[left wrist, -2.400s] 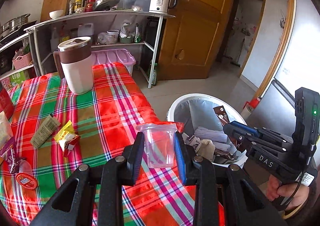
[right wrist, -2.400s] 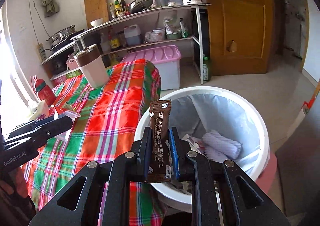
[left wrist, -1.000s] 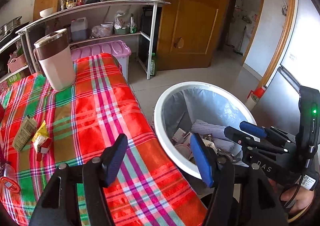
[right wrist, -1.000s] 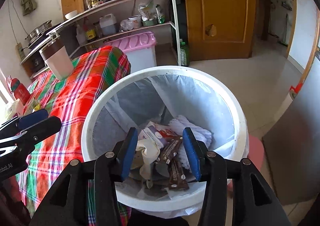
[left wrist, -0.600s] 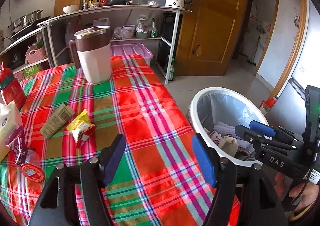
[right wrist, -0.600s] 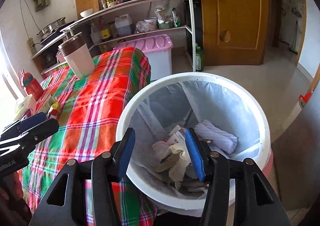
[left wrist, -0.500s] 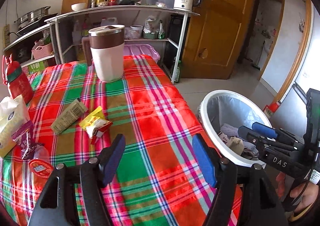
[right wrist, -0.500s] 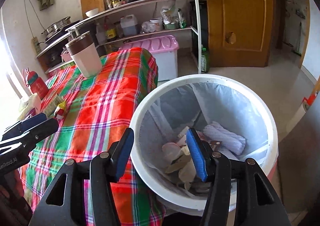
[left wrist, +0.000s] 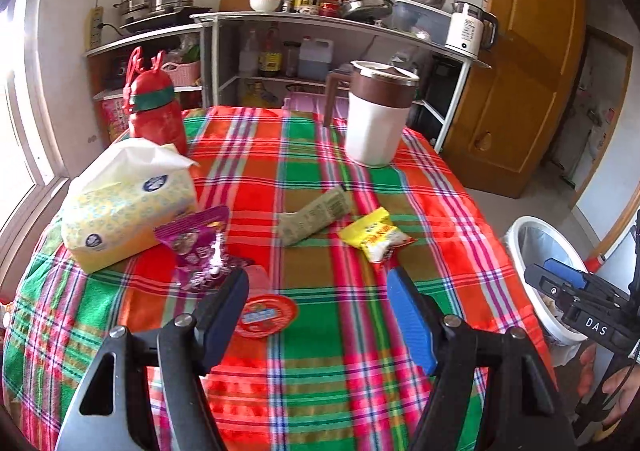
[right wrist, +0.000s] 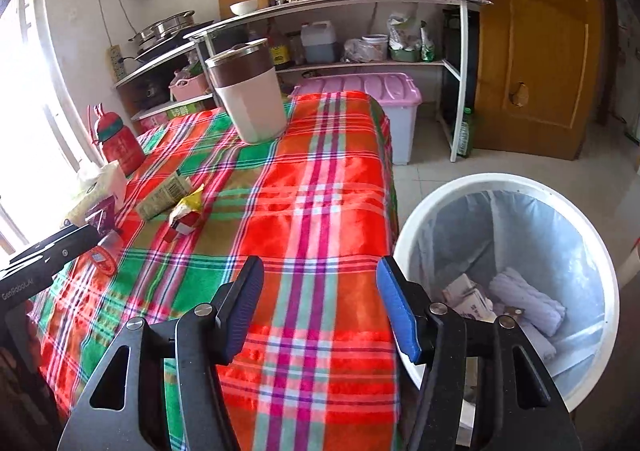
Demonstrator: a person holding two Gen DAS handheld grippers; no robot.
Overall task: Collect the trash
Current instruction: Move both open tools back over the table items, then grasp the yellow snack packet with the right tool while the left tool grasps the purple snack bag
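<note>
Left tongs (left wrist: pixel 318 315): released, nothing between the blue pads, jaws having just been widening; they stood over the near part of the tabletop (left wrist: pixel 320 371), which was covered in a glossy red, green and pink plaid cloth. Right tongs (right wrist: pixel 320 307): likewise released and empty, jaws just widened, set over the tabletop's edge beside the bin (right wrist: pixel 600 251). Trash on the cloth, all apart from both tongs: a round red foil-lidded cup lid or seal (left wrist: pixel 266 316), flat, lying just beyond the left pad of the left tongs; a crinkled purple foil wrapper (left wrist: pixel 196 247) farther left, against a soft yellow tissue pack (left wrist: pixel 124 207); an olive-green paper sachet (left wrist: pixel 316 215), long and flat, at mid-cloth; a yellow snack packet (left wrist: pixel 374 235), crumpled, just right of the sachet. Bin: round, white plastic, lined with a pale translucent bag, standing on the floor off the tabletop's right side, holding a rolled white cloth (right wrist: pixel 524 303) and paper scraps. Other items: a white jug with brown lid band (left wrist: pixel 376 115) at the far right of the cloth; a red bottle (left wrist: pixel 158 115) at the far left. No item stood between the left tongs and the red lid.
</note>
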